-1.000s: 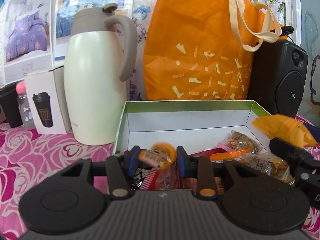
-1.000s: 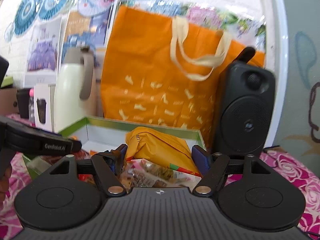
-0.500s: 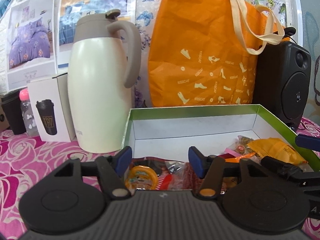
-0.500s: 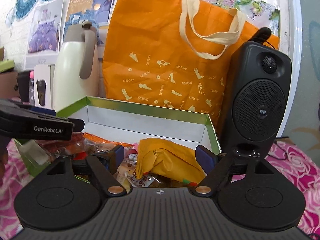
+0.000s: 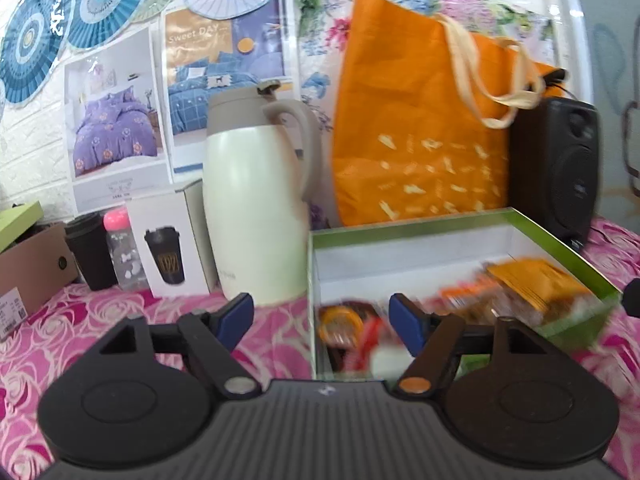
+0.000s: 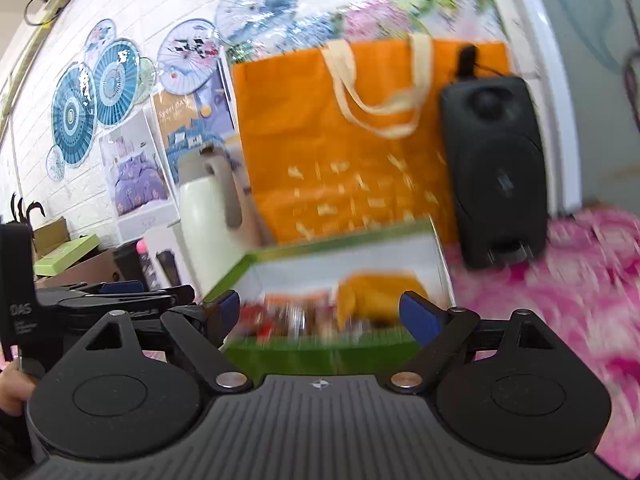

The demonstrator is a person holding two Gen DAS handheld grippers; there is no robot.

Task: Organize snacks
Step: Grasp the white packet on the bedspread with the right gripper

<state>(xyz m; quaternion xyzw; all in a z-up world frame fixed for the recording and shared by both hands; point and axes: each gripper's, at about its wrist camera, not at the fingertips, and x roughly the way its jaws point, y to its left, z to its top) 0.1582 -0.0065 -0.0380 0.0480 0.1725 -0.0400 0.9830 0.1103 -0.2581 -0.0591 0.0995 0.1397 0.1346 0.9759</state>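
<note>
From the left wrist, the left gripper [image 5: 321,316] is spread wide and holds nothing; the box [image 5: 552,236] lies just ahead and to its right, with blurred snacks [image 5: 532,284] inside, and a cream jug [image 5: 252,216] stands ahead to its left. From the right wrist, the right gripper [image 6: 320,312] is also spread and empty, the box [image 6: 320,350] straight ahead below its fingers, a speaker [image 6: 496,184] beyond to the right

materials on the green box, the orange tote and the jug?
Green box: looks like paperboard, thin straight walls, white matte inside, green outside. Orange tote: probably non-woven fabric or coated paper, soft creases, cream fabric handles. Jug: smooth cream body, possibly coated metal or plastic; taupe lid and handle look plastic.
</note>
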